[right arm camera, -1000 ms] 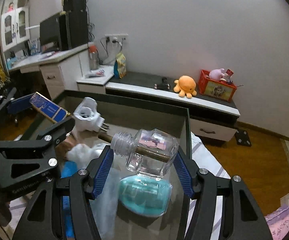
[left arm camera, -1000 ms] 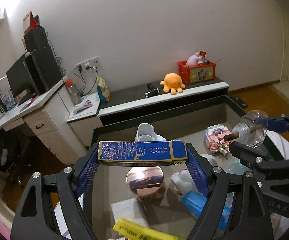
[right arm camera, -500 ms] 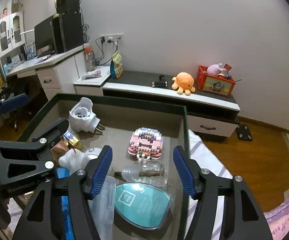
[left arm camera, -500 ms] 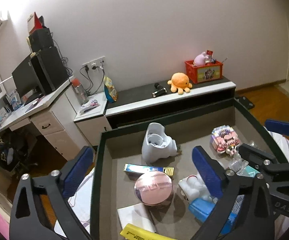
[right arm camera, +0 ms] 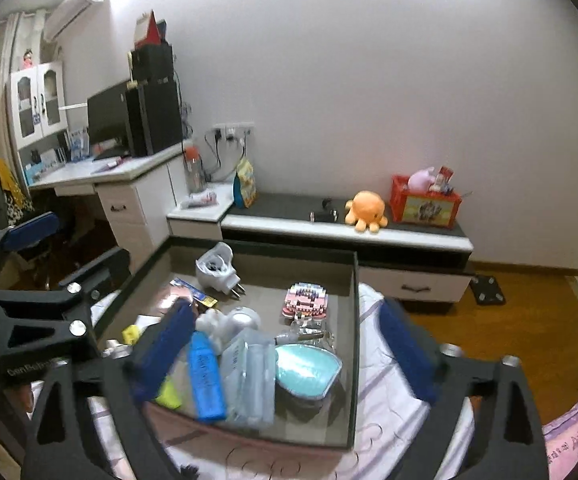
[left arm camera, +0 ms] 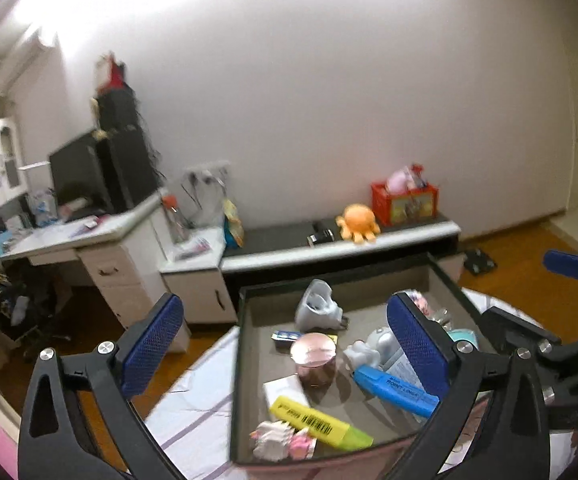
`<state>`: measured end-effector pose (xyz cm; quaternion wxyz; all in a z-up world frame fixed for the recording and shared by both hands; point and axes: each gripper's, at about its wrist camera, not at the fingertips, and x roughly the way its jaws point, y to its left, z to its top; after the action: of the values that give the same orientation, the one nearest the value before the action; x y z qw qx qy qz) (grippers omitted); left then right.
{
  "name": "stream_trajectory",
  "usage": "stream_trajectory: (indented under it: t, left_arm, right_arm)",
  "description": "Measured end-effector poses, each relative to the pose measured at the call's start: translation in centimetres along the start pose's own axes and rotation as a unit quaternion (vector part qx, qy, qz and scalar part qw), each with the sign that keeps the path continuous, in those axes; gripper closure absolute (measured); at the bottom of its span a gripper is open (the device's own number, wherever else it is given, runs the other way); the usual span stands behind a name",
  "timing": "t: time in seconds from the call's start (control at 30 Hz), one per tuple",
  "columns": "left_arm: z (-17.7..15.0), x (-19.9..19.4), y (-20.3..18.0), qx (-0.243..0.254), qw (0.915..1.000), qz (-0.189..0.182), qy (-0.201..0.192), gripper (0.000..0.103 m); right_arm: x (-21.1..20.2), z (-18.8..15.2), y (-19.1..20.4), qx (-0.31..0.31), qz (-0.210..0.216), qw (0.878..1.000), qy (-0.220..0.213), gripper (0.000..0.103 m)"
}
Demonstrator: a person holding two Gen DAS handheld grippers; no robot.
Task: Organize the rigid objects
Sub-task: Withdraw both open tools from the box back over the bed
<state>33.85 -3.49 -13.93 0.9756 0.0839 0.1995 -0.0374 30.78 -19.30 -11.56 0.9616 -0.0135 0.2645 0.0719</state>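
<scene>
A: Left view first. The left tongs (left arm camera: 285,344) stand wide apart with nothing between the pads. Under them is a dark tray (left arm camera: 236,380) with a yellow marker (left arm camera: 317,424), a blue marker (left arm camera: 395,386), a pink round tin (left arm camera: 313,354), a white box (left arm camera: 285,390) and, at the near rim, a pale toy (left arm camera: 283,440) that the other camera misses.

B: The right view has the right tongs (right arm camera: 285,350) opening, their pads blurred, gripping nothing. It shows what the left one hides: a teal case (right arm camera: 309,372), a clear bottle (right arm camera: 309,334) just behind it, and a pink brick model (right arm camera: 306,299). Its blue marker (right arm camera: 207,380) lies beside a clear pack (right arm camera: 249,376).

A: Both show the white plug (left arm camera: 317,308), lying toward the far wall of the tray, and the small blue box (left arm camera: 287,336) just in front of it.

B: Yes, the plug (right arm camera: 217,266) has its prongs pointing right. The left tongs (right arm camera: 45,248) show at my left edge.

A: And the right tongs (left arm camera: 529,292) at my right edge. All the things lie inside the tray; none is held.

B: The tray (right arm camera: 353,320) sits on a pale sheet (right arm camera: 385,392) with purple lines.

A: Beyond: wood floor, a low shelf (right arm camera: 349,232) with an orange octopus (right arm camera: 365,210) and a red crate (right arm camera: 425,200), a white bench (right arm camera: 101,170) with a dark monitor (right arm camera: 107,120), and a plain white wall.
</scene>
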Motion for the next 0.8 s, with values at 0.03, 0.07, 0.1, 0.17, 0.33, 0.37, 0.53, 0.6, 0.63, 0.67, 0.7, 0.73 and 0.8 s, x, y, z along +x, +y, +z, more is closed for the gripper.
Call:
stream_trajectory:
  t: [0.03, 0.07, 0.1, 0.17, 0.33, 0.37, 0.53, 0.6, 0.63, 0.67, 0.7, 0.73, 0.8]
  left_arm:
    - [0.0, -1.2, 0.2, -0.002, 1.0000, -0.005, -0.006, 0.000]
    - [-0.1, -2.5, 0.4, -0.006, 0.9999, -0.008, -0.012, 0.000]
    - [-0.2, -3.7, 0.6, -0.007, 0.9998, -0.009, -0.019, 0.000]
    - [-0.5, -6.1, 0.9, -0.009, 0.9992, -0.011, -0.038, 0.000]
    - [-1.8, -12.5, 1.8, -0.030, 0.9963, -0.020, -0.078, 0.000]
    - [-2.1, -13.6, 1.7, -0.029, 0.9958, -0.022, -0.083, 0.000]
    - [-3.8, -18.6, 1.1, -0.011, 0.9929, 0.005, -0.119, 0.000]
    - [-4.4, -20.3, 0.6, 0.001, 0.9913, 0.018, -0.130, 0.000]
    - [-4.6, -20.9, 0.5, 0.001, 0.9908, 0.022, -0.134, 0.000]
    - [-4.9, -21.9, 0.4, 0.000, 0.9896, 0.028, -0.141, 0.000]
    - [-5.2, -22.5, 0.4, -0.003, 0.9888, 0.030, -0.146, 0.000]
    - [-5.3, -22.9, 0.5, -0.006, 0.9885, 0.029, -0.148, 0.000]
    - [-5.6, -23.7, 0.5, -0.014, 0.9886, 0.023, -0.148, 0.000]
  right_arm:
    - [-1.0, -0.1, 0.3, -0.004, -0.003, 1.000, -0.008, 0.000]
    - [-2.0, -0.2, 0.6, -0.006, -0.005, 1.000, -0.015, 0.000]
    - [-3.3, -0.3, 0.9, -0.008, -0.002, 1.000, -0.024, 0.000]
    - [-5.1, -0.5, 1.5, -0.012, -0.006, 0.999, -0.036, 0.000]
    - [-10.5, -1.7, 2.8, -0.014, -0.002, 0.997, -0.074, 0.000]
    - [-11.6, -2.1, 3.1, -0.014, -0.001, 0.996, -0.084, 0.000]
    - [-16.2, -4.1, 3.9, -0.010, -0.006, 0.993, -0.118, 0.000]
    - [-17.7, -4.8, 4.2, -0.006, -0.012, 0.991, -0.132, 0.000]
    - [-18.4, -5.1, 4.3, -0.005, -0.015, 0.990, -0.138, 0.000]
    - [-18.9, -5.3, 4.3, -0.004, -0.017, 0.989, -0.144, 0.000]
    - [-19.5, -5.7, 4.4, -0.003, -0.020, 0.988, -0.151, 0.000]
    - [-20.0, -6.0, 4.6, -0.002, -0.021, 0.988, -0.155, 0.000]
    - [-20.9, -6.5, 4.8, -0.002, -0.026, 0.986, -0.162, 0.000]
